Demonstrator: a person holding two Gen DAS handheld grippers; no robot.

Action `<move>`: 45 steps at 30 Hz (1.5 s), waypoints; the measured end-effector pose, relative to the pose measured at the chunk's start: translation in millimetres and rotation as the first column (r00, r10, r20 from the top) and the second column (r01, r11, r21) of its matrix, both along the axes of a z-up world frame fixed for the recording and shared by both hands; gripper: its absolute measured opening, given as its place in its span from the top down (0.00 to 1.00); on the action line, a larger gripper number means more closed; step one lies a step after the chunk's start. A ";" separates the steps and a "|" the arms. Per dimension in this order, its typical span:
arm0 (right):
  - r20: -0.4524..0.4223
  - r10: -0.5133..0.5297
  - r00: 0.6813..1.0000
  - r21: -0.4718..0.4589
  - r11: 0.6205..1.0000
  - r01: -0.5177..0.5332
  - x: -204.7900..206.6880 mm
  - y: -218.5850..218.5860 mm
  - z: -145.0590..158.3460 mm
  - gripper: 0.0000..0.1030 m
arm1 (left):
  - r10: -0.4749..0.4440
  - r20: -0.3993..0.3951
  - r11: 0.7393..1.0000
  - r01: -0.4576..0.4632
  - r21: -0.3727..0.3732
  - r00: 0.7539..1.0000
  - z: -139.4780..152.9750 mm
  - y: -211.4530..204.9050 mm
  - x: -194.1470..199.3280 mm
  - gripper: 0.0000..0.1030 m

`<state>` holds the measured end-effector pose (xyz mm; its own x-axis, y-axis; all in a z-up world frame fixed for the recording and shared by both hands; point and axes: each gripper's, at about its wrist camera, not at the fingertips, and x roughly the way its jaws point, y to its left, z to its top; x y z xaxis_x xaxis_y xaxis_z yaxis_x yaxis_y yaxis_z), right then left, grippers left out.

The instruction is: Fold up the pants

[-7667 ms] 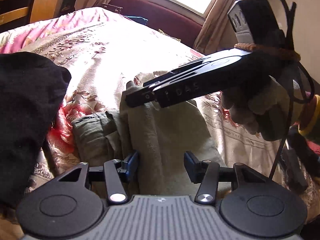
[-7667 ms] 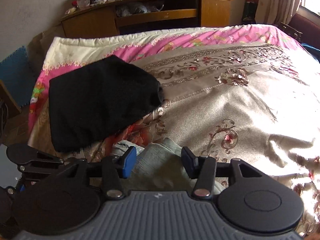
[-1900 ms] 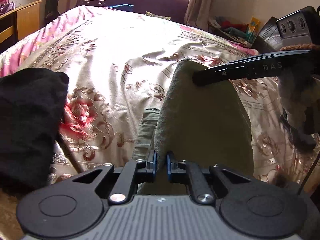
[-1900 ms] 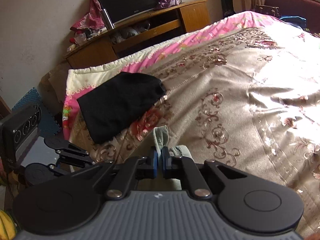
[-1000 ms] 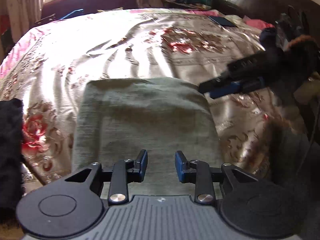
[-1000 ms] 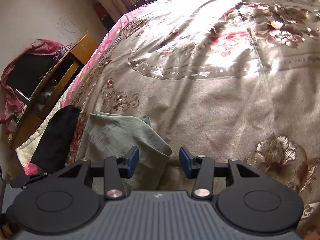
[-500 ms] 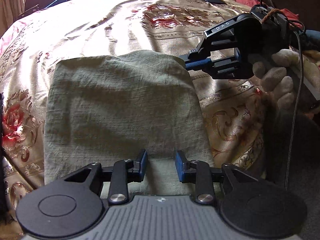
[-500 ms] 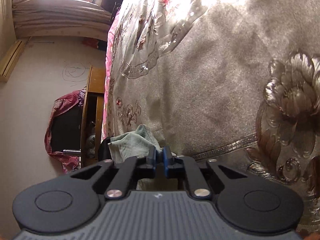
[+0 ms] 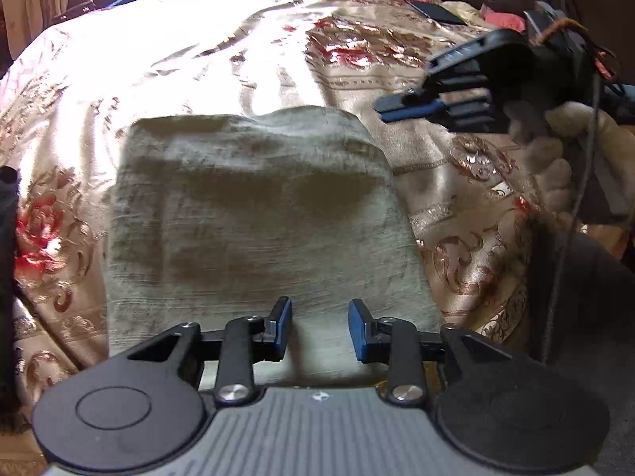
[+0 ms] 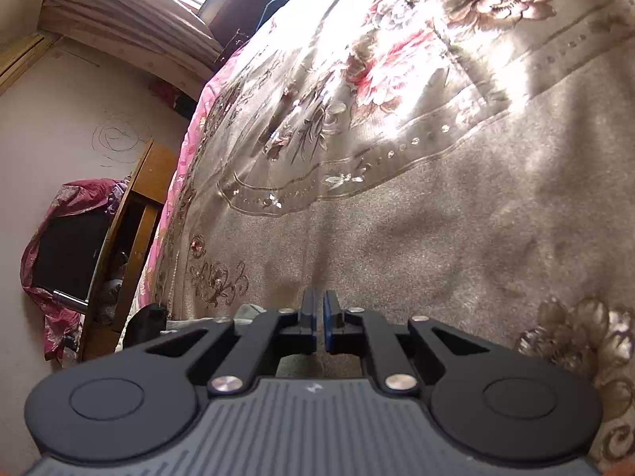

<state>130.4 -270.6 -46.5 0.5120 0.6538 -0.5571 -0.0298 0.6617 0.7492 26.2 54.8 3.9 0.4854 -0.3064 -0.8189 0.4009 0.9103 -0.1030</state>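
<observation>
Right tool [image 10: 319, 319] opening, empty, hides most of pants [image 10: 248, 311].

The near edge of the pants [image 9: 254, 218] runs under the left gripper [image 9: 320, 329] body and cannot be seen. In the right wrist view only a sliver of pants [image 10: 246, 313] shows behind the right gripper [image 10: 318, 317]. A dark cloth [image 9: 7, 258] is cut by the left edge. Items beyond the bed [image 9: 198, 51] are perhaps clothes, too blurred to tell.
</observation>
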 end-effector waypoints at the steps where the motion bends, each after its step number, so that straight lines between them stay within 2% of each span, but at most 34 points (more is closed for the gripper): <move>1: -0.005 0.000 1.000 -0.009 1.000 0.000 -12.4 -3.1 3.3 0.69 | 0.010 0.019 1.000 -0.010 0.006 1.000 3.5 4.9 -1.7 0.57; 3: -0.025 0.027 0.999 -0.008 1.000 -0.027 -32.4 -2.1 2.6 0.44 | 0.043 0.047 0.999 -0.044 0.019 0.998 6.2 14.9 0.4 0.57; 5: -0.082 0.082 0.993 0.018 0.997 -0.081 -45.0 8.1 -8.2 0.43 | 0.097 0.070 0.995 -0.099 0.014 0.993 8.0 26.7 7.6 0.57; 7: -0.122 0.130 0.984 0.064 0.990 -0.123 -47.4 26.8 -22.1 0.43 | 0.169 0.078 0.986 -0.168 -0.026 0.982 8.1 40.5 16.0 0.55; 9: -0.112 0.147 0.983 0.081 0.987 -0.138 -42.7 46.6 -29.3 0.44 | 0.219 0.090 0.976 -0.219 -0.014 0.972 3.2 48.1 22.6 0.52; 11: -0.087 0.152 0.984 0.034 0.988 -0.150 -28.5 60.2 -29.3 0.65 | 0.238 0.086 0.970 -0.242 0.032 0.967 -6.2 50.4 34.0 0.52; 12: -0.100 0.149 0.984 0.023 0.989 -0.147 -19.6 62.3 -31.3 0.80 | 0.237 0.063 0.970 -0.239 0.038 0.970 -11.9 50.8 39.8 0.52; 13: -0.115 0.143 0.983 0.040 0.989 -0.139 -11.7 60.2 -34.5 0.88 | 0.240 0.034 0.970 -0.241 0.021 0.970 -17.4 53.4 45.7 0.52; 15: -0.108 0.146 0.983 0.021 0.989 -0.144 4.1 56.2 -34.0 0.91 | 0.225 0.018 0.974 -0.225 -0.009 0.974 -20.3 51.5 58.1 0.52; 19: -0.064 0.114 0.991 -0.049 0.992 -0.117 29.4 38.6 -22.2 0.92 | 0.174 0.060 0.984 -0.172 -0.038 0.983 -21.7 28.6 91.3 0.52; 22: 0.004 0.079 0.997 -0.181 0.980 -0.078 41.3 25.8 -6.1 0.91 | 0.161 0.077 0.985 -0.155 -0.081 0.984 -17.3 10.4 112.9 0.52; 25: 0.041 0.053 0.998 -0.279 0.960 -0.039 32.4 16.2 13.7 0.80 | 0.195 0.073 0.978 -0.189 -0.089 0.978 -8.6 -0.7 118.3 0.52; 26: 0.087 0.045 0.995 -0.344 0.939 -0.012 20.5 16.9 23.4 0.79 | 0.208 0.079 0.976 -0.201 -0.082 0.975 -6.4 -3.3 114.9 0.51; 28: 0.191 0.036 0.981 -0.499 0.864 0.065 -11.4 26.8 40.7 0.79 | 0.220 0.077 0.974 -0.214 -0.073 0.973 -4.5 -6.1 106.2 0.49; 29: 0.233 0.049 0.971 -0.528 0.845 0.085 -28.4 30.7 45.6 0.79 | 0.229 0.073 0.972 -0.224 -0.066 0.971 -4.7 -7.3 101.7 0.49; 31: 0.251 0.088 0.964 -0.500 0.864 0.051 -56.0 38.0 46.5 0.79 | 0.245 0.071 0.969 -0.243 -0.045 0.967 -4.9 -10.3 92.8 0.49; 33: 0.206 0.150 0.967 -0.474 0.880 -0.036 -69.5 54.7 35.7 0.79 | 0.252 0.081 0.968 -0.251 -0.022 0.964 -3.9 -14.3 84.8 0.48; 34: 0.182 0.171 0.968 -0.476 0.877 -0.065 -73.4 64.1 26.4 0.78 | 0.255 0.086 0.967 -0.255 -0.014 0.963 -3.8 -16.3 81.3 0.47; 36: 0.139 0.208 0.968 -0.518 0.848 -0.108 -76.5 77.2 9.9 0.78 | 0.262 0.085 0.965 -0.263 -0.001 0.961 -3.9 -18.8 77.3 0.46; 37: 0.149 0.200 0.969 -0.526 0.845 -0.093 -78.6 78.0 10.6 0.78 | 0.268 0.083 0.963 -0.270 0.004 0.960 -3.4 -19.6 75.2 0.46; 39: 0.168 0.168 0.971 -0.497 0.866 -0.064 -81.4 73.9 23.5 0.78 | 0.272 0.094 0.962 -0.274 0.010 0.958 0.9 -21.5 67.8 0.44; 44: 0.238 0.119 0.964 -0.461 0.887 0.004 -98.0 59.8 51.4 0.75 | 0.306 0.138 0.952 -0.302 -0.050 0.942 19.0 -20.0 47.3 0.37; 45: 0.245 0.112 0.963 -0.453 0.891 0.012 -101.2 58.4 52.8 0.75 | 0.318 0.152 0.948 -0.312 -0.058 0.936 22.6 -19.1 42.8 0.33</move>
<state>29.2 -212.2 6.3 0.6509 0.3953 -0.6481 -0.2228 0.9156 0.3347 69.0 35.6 26.5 0.6828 -0.1422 -0.7166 0.1076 0.9898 -0.0939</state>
